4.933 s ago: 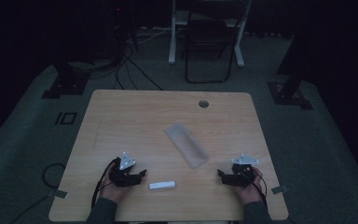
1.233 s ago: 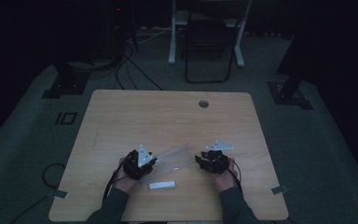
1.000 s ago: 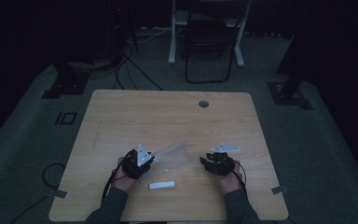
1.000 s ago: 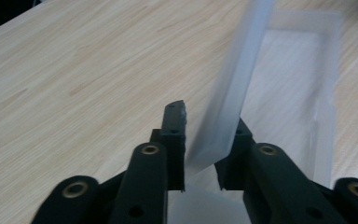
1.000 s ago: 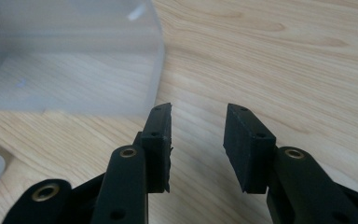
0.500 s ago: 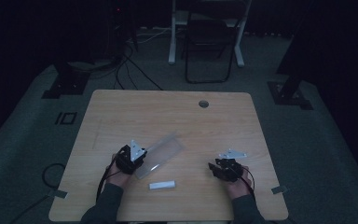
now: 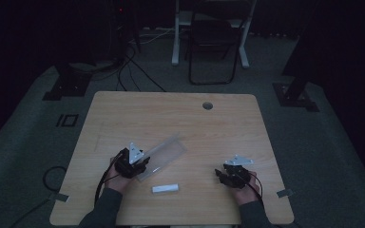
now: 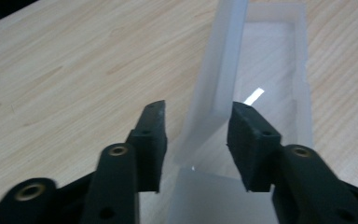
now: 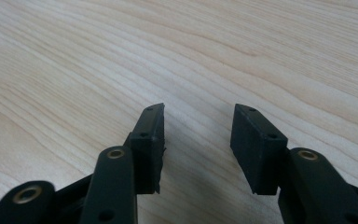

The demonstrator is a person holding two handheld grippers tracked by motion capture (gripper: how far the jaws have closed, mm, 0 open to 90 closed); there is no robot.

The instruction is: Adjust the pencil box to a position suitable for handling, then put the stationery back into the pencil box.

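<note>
1. Left gripper (image 7: pixel 142 165): held near the table's (image 7: pixel 123 114) front left; its jaws have just been opening and stand apart, with the near wall of the clear plastic tray (image 7: pixel 164 154) between them. In the left gripper view (image 8: pixel 196 140) the wall runs close beside the right-hand pad, with a gap at the other; whether it touches cannot be told.
2. Clear plastic tray: lies slantwise on the wood, just right of the left gripper.
3. White bar (image 7: pixel 165 188): lies flat near the front edge, between the two hands.
4. Right gripper (image 7: pixel 222 175): near the front right, well apart from the tray; jaws have just been opening, released, with bare wood between them (image 9: pixel 196 140).
</note>
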